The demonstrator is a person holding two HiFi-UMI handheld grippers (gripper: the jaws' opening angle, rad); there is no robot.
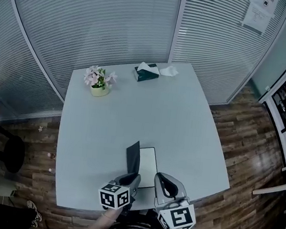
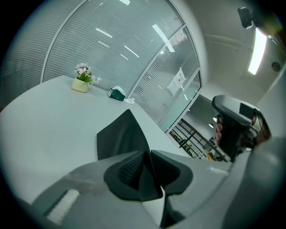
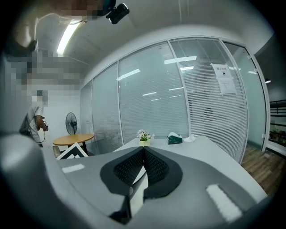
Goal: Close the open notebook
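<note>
One notebook point(image 1: 149, 167), lying open at the near edge of the table point(image 1: 112, 118), right in front of both grippers; I see one dark cover point(image 1: 133, 158) standing nearly upright over one white page. Left gripper point(image 2: 148, 154) is clenched on that cover's near edge: the sheet runs between the two pads, and I see no gap on either side. Right gripper point(image 3: 143, 150) is just beside it, over the white page; its jaws are pressed together at the tips and grasp nothing. Two grippers, one marker cube each. Farther out on the same table: one flower pot point(image 1: 99, 88) at the far left corner; one tissue box point(image 1: 146, 73) at the far edge; one loose tissue point(image 1: 169, 71) just beside the box; all well apart from the notebook. Glass walls with blinds behind; one paper notice point(image 1: 257, 14) on the glass. The right gripper view adds one round wooden table point(image 3: 73, 139), one fan point(image 3: 70, 121) and one person point(image 3: 33, 120) at far left.
</note>
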